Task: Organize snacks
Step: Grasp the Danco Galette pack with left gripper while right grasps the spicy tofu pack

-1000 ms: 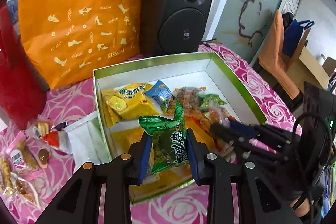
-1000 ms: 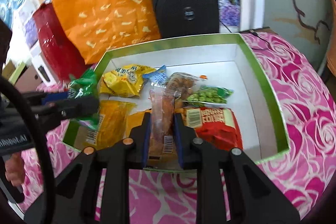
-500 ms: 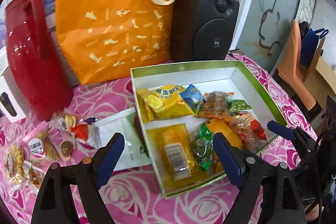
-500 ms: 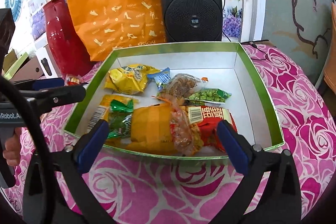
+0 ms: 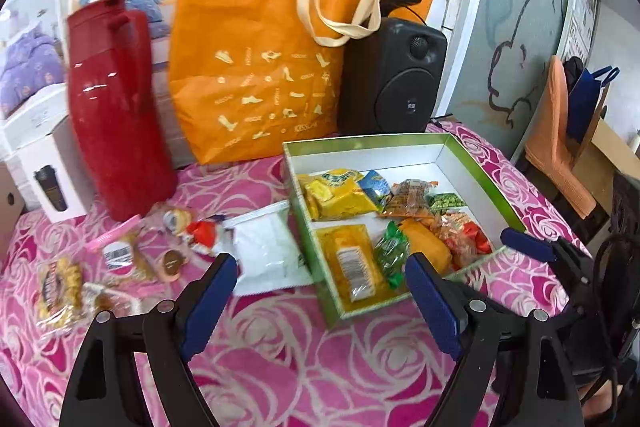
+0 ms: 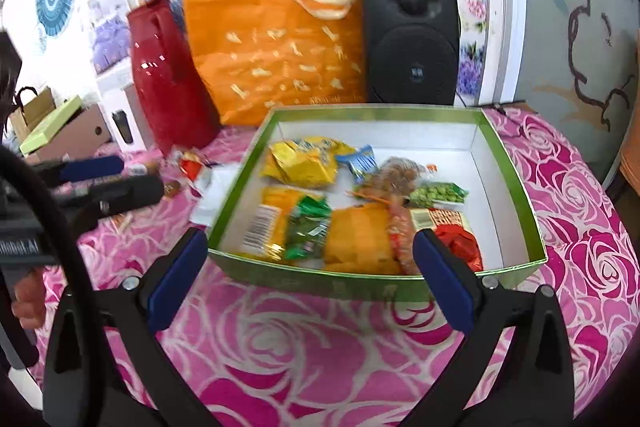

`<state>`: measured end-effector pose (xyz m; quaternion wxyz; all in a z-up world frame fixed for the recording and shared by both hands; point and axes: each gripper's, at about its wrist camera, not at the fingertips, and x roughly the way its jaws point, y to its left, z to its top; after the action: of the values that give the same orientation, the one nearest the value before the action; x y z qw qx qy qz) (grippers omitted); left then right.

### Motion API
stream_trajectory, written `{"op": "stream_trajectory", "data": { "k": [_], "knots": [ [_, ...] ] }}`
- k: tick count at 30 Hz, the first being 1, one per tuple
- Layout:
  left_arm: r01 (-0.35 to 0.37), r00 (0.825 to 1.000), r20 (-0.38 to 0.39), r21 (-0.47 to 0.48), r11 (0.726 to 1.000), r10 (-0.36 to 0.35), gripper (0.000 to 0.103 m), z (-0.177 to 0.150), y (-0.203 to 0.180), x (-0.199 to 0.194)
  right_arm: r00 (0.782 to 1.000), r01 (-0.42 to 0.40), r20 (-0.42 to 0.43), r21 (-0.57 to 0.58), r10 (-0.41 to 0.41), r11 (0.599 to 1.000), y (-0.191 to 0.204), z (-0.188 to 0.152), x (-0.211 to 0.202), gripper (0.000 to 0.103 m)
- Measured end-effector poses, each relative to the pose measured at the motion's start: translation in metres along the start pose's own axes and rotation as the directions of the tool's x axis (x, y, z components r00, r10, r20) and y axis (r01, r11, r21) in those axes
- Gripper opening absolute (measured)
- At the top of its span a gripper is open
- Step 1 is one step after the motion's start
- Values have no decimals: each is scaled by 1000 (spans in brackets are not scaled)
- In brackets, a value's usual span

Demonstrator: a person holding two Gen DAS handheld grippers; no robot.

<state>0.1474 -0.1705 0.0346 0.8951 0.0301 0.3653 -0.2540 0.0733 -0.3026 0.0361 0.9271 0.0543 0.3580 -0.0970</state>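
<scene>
Both wide apart and empty now: left hand-held gripper (image 5: 316,291), right hand-held gripper (image 6: 308,275), pulled back over the pink desk (image 6: 288,347). Dropped a second ago: green snack (image 6: 306,229) and long orange snack (image 6: 402,231), lying inside the green box (image 6: 516,183). More snacks (image 5: 120,263) left of box.
</scene>
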Motion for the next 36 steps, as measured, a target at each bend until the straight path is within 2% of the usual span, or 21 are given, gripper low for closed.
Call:
{"op": "stream_trajectory", "data": {
  "k": [3,6,11,15,19,21,23,24,25,26,32,34,36],
  "knots": [
    [-43,999,14,-12,999,43,88,-16,18,-15,995,-86,49,-14,86,996,22,-2,-10,102],
    [-76,997,9,-52,996,77,88,-38,47,-31,985,-175,-9,-82,175,981,56,-5,-6,102],
    [-170,985,-39,-138,976,166,88,-77,113,-51,963,-267,-108,-221,248,938,118,-13,15,102],
    [-239,971,-57,-235,942,232,88,-100,165,-69,934,-348,-189,-296,302,890,167,-14,44,102],
    [-266,963,-50,-312,912,264,88,-109,206,-84,901,-423,-250,-328,354,845,203,-11,74,102],
    [-268,962,-49,-332,904,267,88,-108,222,-88,891,-443,-278,-360,359,821,223,-6,94,102],
    [-262,964,-56,-342,902,259,88,-104,233,-86,883,-459,-299,-381,363,803,236,0,110,95],
    [-263,964,-59,-344,901,259,88,-102,238,-85,879,-465,-309,-391,363,794,243,3,120,86],
    [-266,964,-62,-343,901,260,88,-100,242,-82,878,-467,-318,-403,359,787,250,6,129,73],
    [-270,962,-66,-342,900,264,88,-98,245,-80,877,-469,-324,-412,356,781,257,8,135,66],
    [-277,961,-89,-320,906,263,88,-82,265,-49,883,-460,-347,-504,317,731,283,4,182,67],
    [-255,967,-96,-317,913,236,88,-73,271,-35,890,-434,-377,-526,257,732,282,-5,199,67],
    [-239,970,-112,-316,918,214,88,-65,274,-21,880,-434,-414,-498,234,751,273,-13,206,64]
  ]
}}
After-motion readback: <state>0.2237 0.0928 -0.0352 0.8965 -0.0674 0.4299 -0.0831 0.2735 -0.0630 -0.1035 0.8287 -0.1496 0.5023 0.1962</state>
